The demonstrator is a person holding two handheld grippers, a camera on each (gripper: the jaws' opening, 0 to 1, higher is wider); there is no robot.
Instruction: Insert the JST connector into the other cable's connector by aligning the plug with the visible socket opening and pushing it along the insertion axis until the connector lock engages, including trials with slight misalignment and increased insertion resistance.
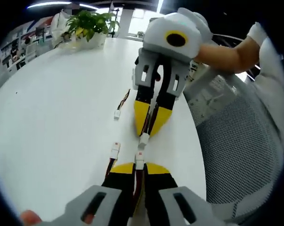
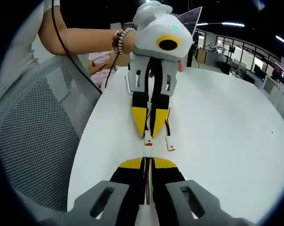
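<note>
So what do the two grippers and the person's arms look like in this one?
Both grippers match: the left gripper and right gripper each have black jaws with yellow tips, grey slotted brackets and a white rounded housing with a yellow-ringed black disc. A white short sleeve covers the right arm; the left wrist wears a beaded bracelet.

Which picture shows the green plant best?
The left gripper view. The potted plant stands at the far end of the white table there, leaves plain to see. In the right gripper view, I can't find the plant on the table.
</note>
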